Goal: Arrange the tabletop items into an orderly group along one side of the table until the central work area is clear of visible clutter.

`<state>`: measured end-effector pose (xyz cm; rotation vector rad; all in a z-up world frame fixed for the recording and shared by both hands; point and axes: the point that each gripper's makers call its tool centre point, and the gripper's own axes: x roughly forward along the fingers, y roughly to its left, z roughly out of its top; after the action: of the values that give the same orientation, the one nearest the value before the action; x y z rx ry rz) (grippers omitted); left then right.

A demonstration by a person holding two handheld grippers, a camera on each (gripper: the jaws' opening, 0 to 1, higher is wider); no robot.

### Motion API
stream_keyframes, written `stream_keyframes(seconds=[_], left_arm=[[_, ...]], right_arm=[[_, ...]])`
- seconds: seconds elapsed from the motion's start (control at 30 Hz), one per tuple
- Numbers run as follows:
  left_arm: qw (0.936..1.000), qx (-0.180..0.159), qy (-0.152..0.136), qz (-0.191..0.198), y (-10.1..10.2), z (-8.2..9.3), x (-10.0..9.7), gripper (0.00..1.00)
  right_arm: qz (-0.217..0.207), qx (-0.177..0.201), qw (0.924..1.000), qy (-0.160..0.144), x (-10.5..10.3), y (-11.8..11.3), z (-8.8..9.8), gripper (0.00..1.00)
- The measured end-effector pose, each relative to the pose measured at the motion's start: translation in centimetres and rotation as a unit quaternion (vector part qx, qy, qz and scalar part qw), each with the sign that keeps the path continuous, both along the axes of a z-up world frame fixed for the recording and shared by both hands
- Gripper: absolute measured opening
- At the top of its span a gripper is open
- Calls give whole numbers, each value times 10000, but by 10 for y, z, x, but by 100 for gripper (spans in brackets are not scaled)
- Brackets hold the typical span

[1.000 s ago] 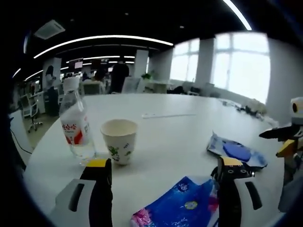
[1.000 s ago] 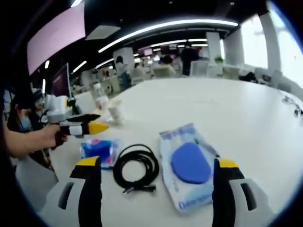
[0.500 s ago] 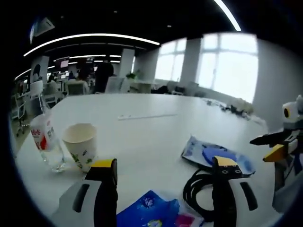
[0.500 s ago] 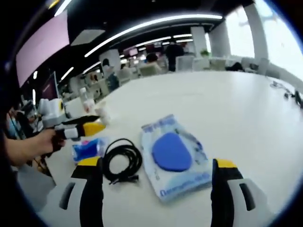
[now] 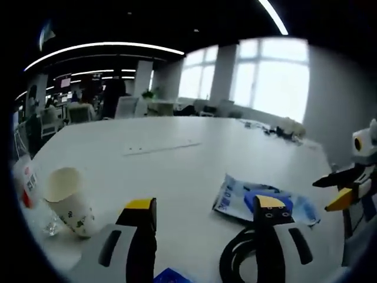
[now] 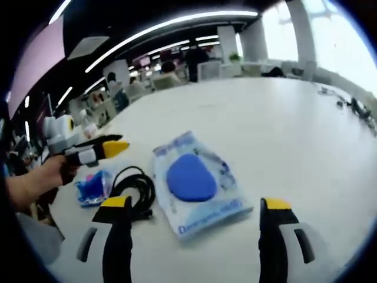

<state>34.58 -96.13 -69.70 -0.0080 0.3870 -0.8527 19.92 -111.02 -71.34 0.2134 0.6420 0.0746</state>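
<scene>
Beyond the white worktop (image 5: 177, 171) lies an open-plan office. Long curved strips of ceiling light (image 5: 100, 46) run overhead, one of them bright across the right gripper view (image 6: 171, 25). Tall bright windows (image 5: 271, 76) stand behind a white pillar (image 5: 225, 73). At the far edge of the worktop, office chairs (image 5: 126, 106) stand in a row, with a dark figure of a person (image 6: 194, 59) standing behind them and a small green plant (image 5: 147, 94) nearby. A pinkish wall panel (image 6: 32, 68) hangs high at the left of the right gripper view. Small dark clutter (image 6: 347, 105) lies at the worktop's far right edge, too blurred to name.
</scene>
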Motion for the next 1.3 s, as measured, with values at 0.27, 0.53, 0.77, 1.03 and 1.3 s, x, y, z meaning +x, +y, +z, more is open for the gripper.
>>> stream_keyframes(seconds=[0.27,0.53,0.77,1.03,1.3], left_arm=[[9993,169,133,-310,-19,-15,7,54],[9980,315,246,-484,-31,-31,13,49],[9962,432,341,-671,-45,-41,14,43],[9939,647,390,-798,-52,-54,16,36],[9926,706,516,-840,-55,-62,16,26]], right_arm=[[-267,227,9992,170,-2,3,-9,81],[-641,245,9967,422,-2,0,-19,73],[-856,335,9941,577,-4,4,-28,61],[-1016,388,9918,669,-8,0,-33,51],[-1163,569,9881,836,-13,-2,-41,39]])
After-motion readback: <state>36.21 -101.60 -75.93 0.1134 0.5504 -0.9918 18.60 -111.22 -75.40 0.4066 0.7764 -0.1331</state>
